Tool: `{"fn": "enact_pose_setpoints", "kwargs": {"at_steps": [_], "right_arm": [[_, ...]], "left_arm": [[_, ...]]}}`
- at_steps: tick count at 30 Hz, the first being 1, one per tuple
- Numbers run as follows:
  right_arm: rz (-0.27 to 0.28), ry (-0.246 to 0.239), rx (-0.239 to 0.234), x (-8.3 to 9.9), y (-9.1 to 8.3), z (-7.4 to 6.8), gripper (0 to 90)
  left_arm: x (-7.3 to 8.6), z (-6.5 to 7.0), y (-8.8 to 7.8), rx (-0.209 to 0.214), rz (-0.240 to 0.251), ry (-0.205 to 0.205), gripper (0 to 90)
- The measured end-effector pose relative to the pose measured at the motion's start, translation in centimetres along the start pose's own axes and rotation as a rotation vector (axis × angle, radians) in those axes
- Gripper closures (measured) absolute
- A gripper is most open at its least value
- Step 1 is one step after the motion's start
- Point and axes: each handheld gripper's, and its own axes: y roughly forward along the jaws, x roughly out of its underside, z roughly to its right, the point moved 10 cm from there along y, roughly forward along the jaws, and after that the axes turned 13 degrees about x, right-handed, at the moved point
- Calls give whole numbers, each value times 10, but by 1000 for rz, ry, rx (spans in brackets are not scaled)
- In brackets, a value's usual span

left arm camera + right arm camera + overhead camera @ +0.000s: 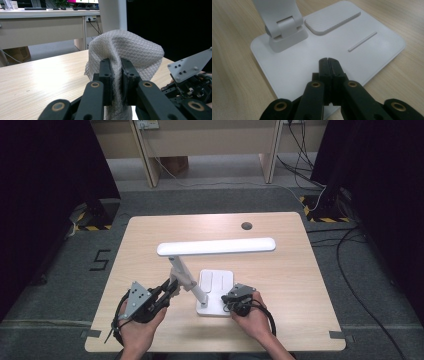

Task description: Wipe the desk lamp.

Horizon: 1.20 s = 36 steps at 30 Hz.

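The left gripper (115,65) clamps a white quilted cloth (125,50) against the white plastic desk lamp's arm (186,279). The right gripper (329,61), jaws closed empty, presses the lamp's flat square base (287,72). Wipe along the arm while steadying the base.

A single black figure "5" (100,259) is marked on the grey floor (60,285), at the left of the high view beside the table's (280,320) left edge; no other writing is legible

One desk lamp (210,270), one white cloth (125,52), two grippers
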Motion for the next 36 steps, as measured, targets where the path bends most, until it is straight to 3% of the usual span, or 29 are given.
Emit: {"fn": "enact_pose_setpoints", "kwargs": {"at_steps": [25, 36], "right_arm": [[1, 2, 4, 0, 0, 1, 900], [1, 2, 5, 0, 0, 1, 900]], "left_arm": [[9, 1, 6, 12, -35, 13, 807], [18, -5, 10, 12, -58, -7, 806]]}}
